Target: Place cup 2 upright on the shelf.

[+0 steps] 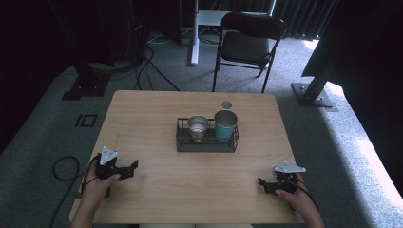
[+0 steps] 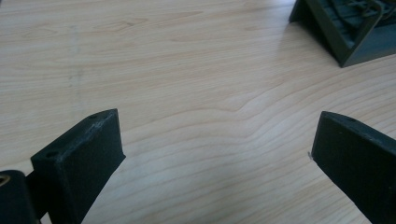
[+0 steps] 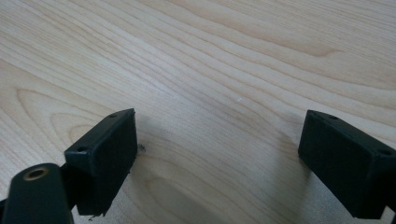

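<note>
Evidently, nothing is gripped at this moment. The left gripper (image 1: 129,169) is held low over the near left part of the pale wooden table (image 1: 142,123), its jaws spread wide with only bare wood grain between them; the same is seen of the right gripper (image 1: 264,184) at the near right edge, released and empty. Both are aimed inward toward the middle, which suggests a ready stance from which either side can be reached.

The things nearest to them are kept together in a dark wire rack (image 1: 206,144) at the table's centre, well apart from both grippers: a short polished steel cup (image 1: 197,127) on its left side and a taller teal tumbler (image 1: 225,125) on its right, both upright with mouths open. A corner of that rack (image 2: 348,35) is caught in the left gripper view, so the left gripper is judged to be turned toward it. A small round metal lid (image 1: 226,105) lies flat just behind the rack, apart from the tumbler.
</note>
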